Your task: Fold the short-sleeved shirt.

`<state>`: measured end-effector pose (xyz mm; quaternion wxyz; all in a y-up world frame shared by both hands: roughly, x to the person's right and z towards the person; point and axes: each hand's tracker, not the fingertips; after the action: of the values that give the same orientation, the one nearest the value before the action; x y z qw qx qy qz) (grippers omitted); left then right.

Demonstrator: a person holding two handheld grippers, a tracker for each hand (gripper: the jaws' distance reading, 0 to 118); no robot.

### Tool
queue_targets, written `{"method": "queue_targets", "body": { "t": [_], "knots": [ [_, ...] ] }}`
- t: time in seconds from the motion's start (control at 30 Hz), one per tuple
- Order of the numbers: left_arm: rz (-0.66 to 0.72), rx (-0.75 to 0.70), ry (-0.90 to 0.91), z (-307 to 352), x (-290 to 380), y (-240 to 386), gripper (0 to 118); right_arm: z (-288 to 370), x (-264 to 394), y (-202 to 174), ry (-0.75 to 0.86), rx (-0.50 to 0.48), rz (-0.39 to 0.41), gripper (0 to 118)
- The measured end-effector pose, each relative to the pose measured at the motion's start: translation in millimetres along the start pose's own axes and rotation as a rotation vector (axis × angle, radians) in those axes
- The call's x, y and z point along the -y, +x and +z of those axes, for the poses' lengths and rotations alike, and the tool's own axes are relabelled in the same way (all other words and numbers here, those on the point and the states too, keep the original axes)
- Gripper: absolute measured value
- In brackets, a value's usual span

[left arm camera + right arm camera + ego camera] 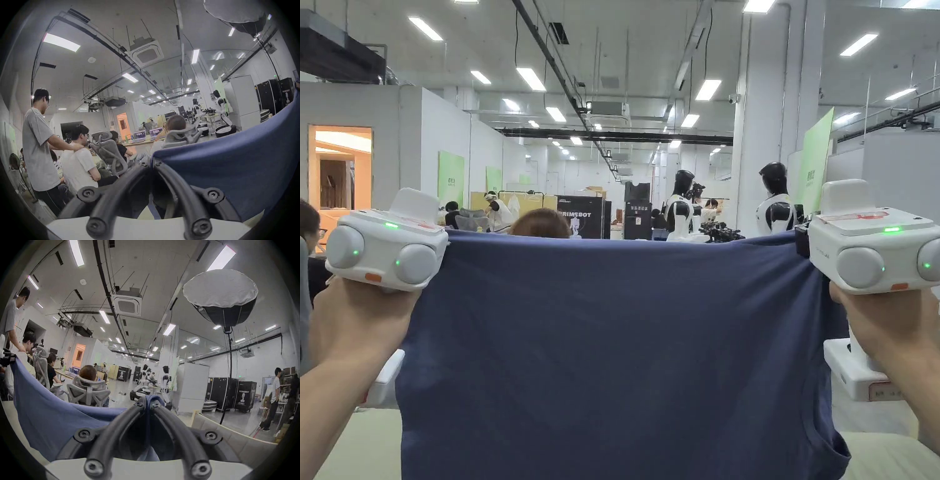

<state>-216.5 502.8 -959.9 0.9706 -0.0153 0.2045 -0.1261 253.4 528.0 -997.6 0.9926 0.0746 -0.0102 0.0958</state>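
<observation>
Here the navy shirt [612,350] hangs spread across the middle of the head view, held up by its top edge. The left gripper [150,164] and right gripper [148,400] each have their fingers clamped together on a corner. It looks light, soft and limp, so pinching seams or corners should hold best.

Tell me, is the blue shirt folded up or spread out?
Spread out. The blue shirt hangs wide and flat between the left gripper and right gripper, each shut on its top edge.
</observation>
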Motion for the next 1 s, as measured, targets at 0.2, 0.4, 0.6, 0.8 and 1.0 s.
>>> {"method": "queue_targets", "body": {
  "t": [0.2, 0.4, 0.6, 0.8, 1.0],
  "knots": [
    [0.026, 0.035, -0.107, -2, 55, 13, 0, 15, 57, -3, -0.073, -0.005, -0.006, 3],
    [0.044, 0.072, -0.138, 42, 81, 11, 0, 67, 73, 14, -0.110, -0.029, -0.049, 3],
    [0.094, 0.173, -0.227, 126, 128, -3, 0, 163, 108, 26, -0.203, -0.060, -0.029, 3],
    [0.110, 0.305, -0.391, 229, 240, -12, 0, 263, 211, 23, -0.461, -0.198, 0.040, 3],
    [0.129, 0.369, -0.636, 306, 369, -19, 0, 342, 344, 14, -0.763, -0.293, 0.064, 3]
  ]
}}
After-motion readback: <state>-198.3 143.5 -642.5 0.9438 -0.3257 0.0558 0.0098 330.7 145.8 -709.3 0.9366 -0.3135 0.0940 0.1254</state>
